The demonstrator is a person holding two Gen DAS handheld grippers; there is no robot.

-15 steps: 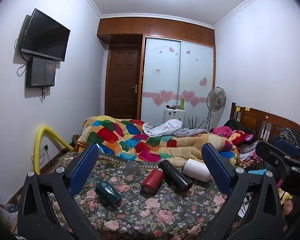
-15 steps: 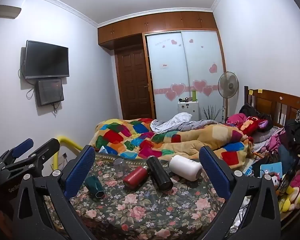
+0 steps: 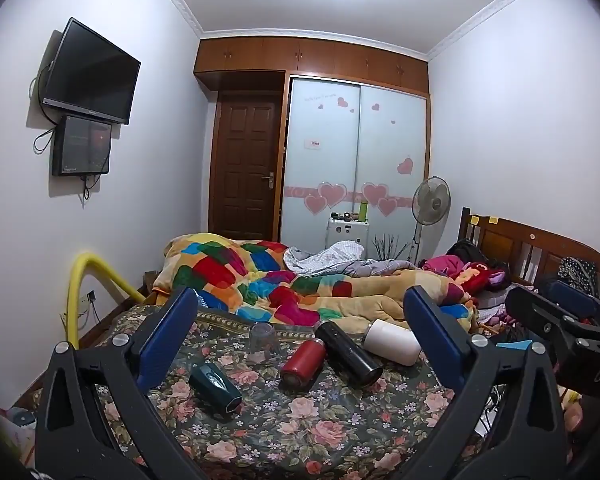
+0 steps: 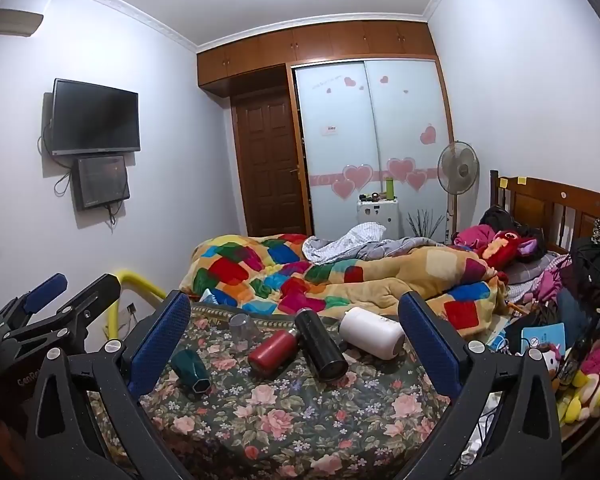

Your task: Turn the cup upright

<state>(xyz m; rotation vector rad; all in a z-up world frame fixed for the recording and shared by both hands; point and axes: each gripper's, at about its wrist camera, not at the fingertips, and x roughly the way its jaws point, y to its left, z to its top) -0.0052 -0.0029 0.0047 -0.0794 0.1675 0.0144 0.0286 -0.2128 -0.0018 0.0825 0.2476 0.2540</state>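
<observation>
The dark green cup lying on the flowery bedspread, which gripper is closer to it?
Left, I think. The dark green cup lies just past the left gripper, near its left finger. The right gripper hovers further right, open and apart from it.

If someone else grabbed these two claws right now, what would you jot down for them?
Left claw: open, empty, hovering above the floral bedspread.
Right claw: open, empty, hovering alongside it.
Lying on their sides: dark green cup, red bottle, black bottle, white bottle.
Clear glass: stands mouth down, behind the green cup.
Done: nothing; no cup is upright.
Left: pick one, probably the green cup, grip it and stand it up.
</observation>
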